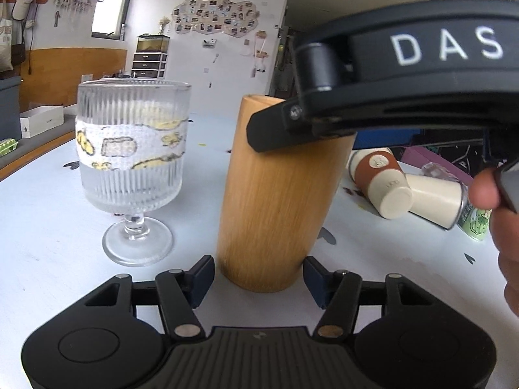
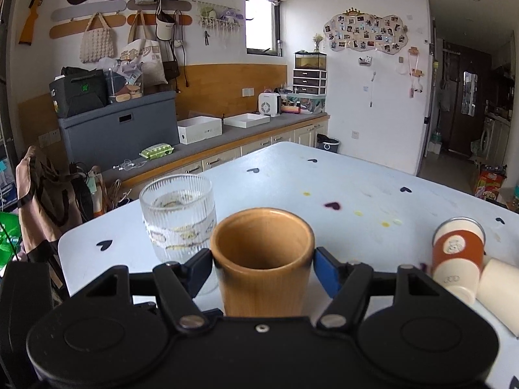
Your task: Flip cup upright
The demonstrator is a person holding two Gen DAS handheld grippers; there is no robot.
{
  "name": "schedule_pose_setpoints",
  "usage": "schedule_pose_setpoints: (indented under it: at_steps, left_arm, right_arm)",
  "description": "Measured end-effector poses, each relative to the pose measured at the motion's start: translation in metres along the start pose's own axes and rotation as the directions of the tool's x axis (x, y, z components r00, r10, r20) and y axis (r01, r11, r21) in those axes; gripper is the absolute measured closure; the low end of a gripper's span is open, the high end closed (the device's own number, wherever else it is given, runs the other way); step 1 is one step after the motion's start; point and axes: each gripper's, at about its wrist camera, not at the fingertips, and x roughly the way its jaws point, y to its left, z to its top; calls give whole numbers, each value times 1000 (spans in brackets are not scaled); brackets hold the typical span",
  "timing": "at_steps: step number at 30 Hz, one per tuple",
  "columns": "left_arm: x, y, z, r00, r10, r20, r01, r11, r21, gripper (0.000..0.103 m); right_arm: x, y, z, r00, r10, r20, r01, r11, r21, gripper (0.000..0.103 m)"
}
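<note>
My right gripper (image 2: 263,267) is clamped on the wooden cup (image 2: 262,259), one pad on each side just below the rim, and the cup stands upright on the white table (image 2: 356,194) with its open mouth up. My left gripper (image 1: 259,280) sits low at the near side of the same cup (image 1: 275,201), its fingers spread wide, one on either side of the base; I cannot tell whether they touch the wood. Just left of the cup stands a ribbed glass goblet (image 1: 133,149) with a patterned band, upright on its foot, close enough that only a narrow strip of table separates them. To the right, past a somewhat wider gap, an orange-banded paper cup (image 2: 457,253) lies tipped against a cream cup (image 2: 499,291), and from the left wrist a green can (image 1: 473,223) shows beside them. Beyond the cup the tabletop is open toward its far edge. The table's left edge runs just past the goblet, with a counter (image 2: 211,142) beyond it.
</note>
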Motion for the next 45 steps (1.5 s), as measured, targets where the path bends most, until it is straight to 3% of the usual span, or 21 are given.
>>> schedule_pose_setpoints:
  at_steps: [4,8,12,16,24,34,45]
  left_arm:
    - [-7,-6,3,1000,11,-6,-11,1000,22,41]
    - [-25,-14,4,1000,16,8,-16,999,49,40]
    - [-43,-23,5,999,42,22,-44,997,60,27]
    - [-62,-35,5,995,91,37,-93,994,51,13]
    - [-92,-64,4,989,122,87,-128,989,73,3]
    - [-114,-87,-2,980,160,119,-171,981,88,0]
    - [-123,-95,-8,977,168,131,-183,977,112,0]
  right_arm:
    - [4,0,1,1000,7,8,-7,1000,14,33]
    - [-17,-7,1,998,36,44,-37,999,34,19]
    - [-45,-17,-3,997,23,76,-28,998,58,18]
    - [-73,-29,-19,994,-29,102,22,997,68,6]
    - [-117,-52,-54,984,-132,119,122,989,88,4]
    - [-148,-68,-83,963,-245,113,233,967,104,0]
    - [-160,-77,-104,950,-302,84,288,947,140,0]
